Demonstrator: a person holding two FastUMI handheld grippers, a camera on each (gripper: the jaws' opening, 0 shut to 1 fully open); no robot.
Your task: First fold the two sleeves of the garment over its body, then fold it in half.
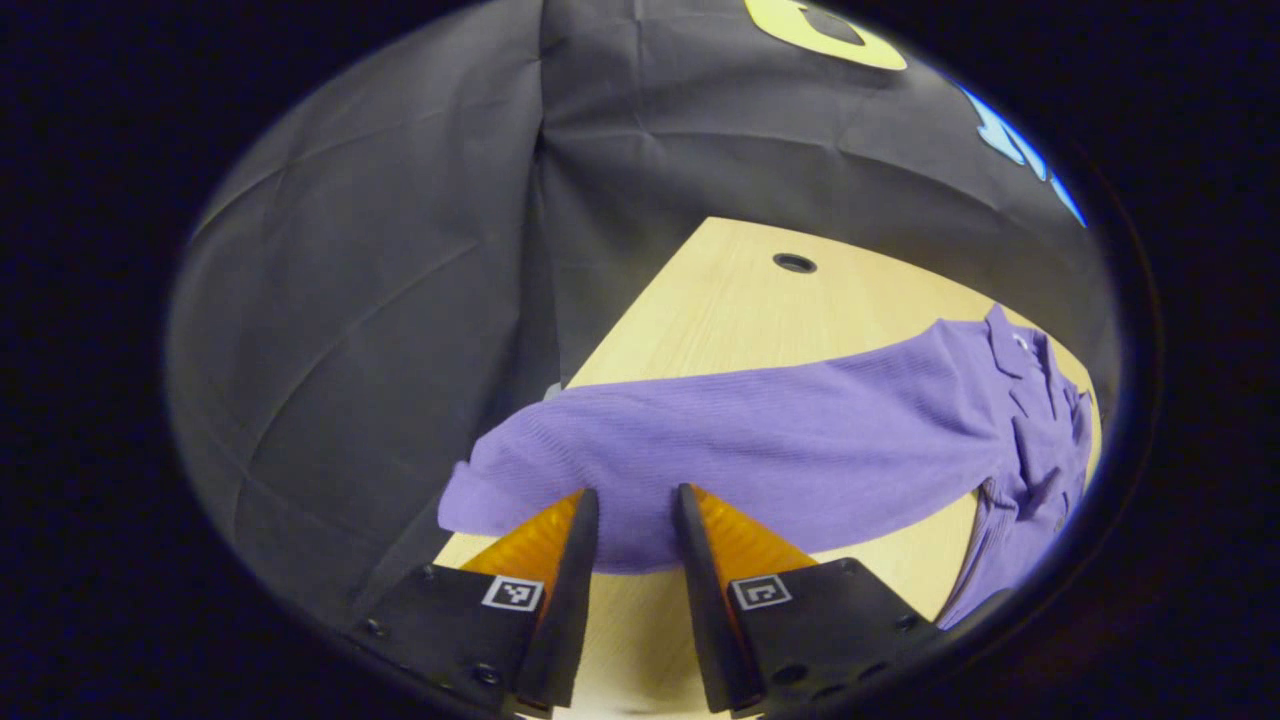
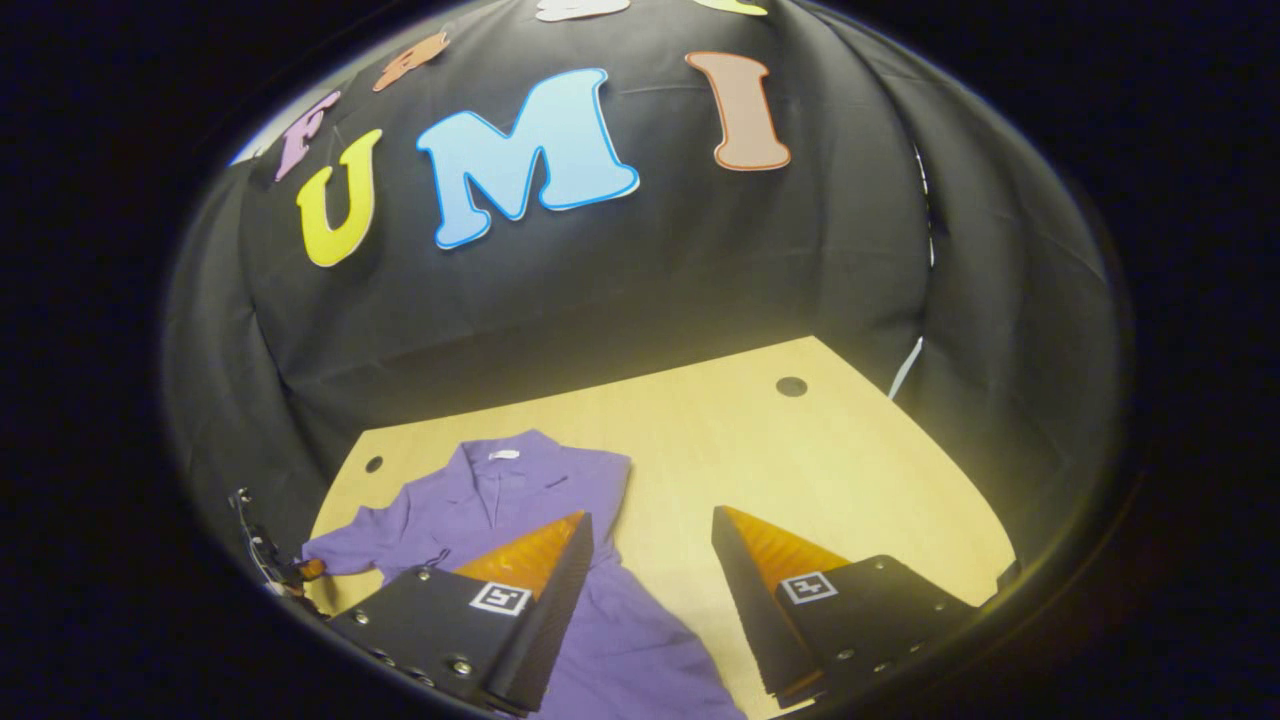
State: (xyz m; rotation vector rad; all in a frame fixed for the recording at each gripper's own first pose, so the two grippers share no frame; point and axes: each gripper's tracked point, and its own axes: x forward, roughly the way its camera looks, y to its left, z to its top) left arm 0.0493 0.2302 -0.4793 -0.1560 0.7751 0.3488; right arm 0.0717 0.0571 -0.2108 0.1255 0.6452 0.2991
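Note:
A purple collared garment lies on the light wooden table, with one sleeve stretched out flat toward the table's edge. My left gripper stands partway open at that sleeve's hem, with cloth showing between the fingers and a gap on both sides. In the right gripper view the garment lies collar away from me. My right gripper hangs open above it, one finger over the garment's body and the other over bare table. The left gripper shows small at the far sleeve's end.
Black cloth walls close in the table on all sides. The tabletop has a round cable hole near its far corner, and two such holes appear in the right gripper view. A white cable hangs at the back right.

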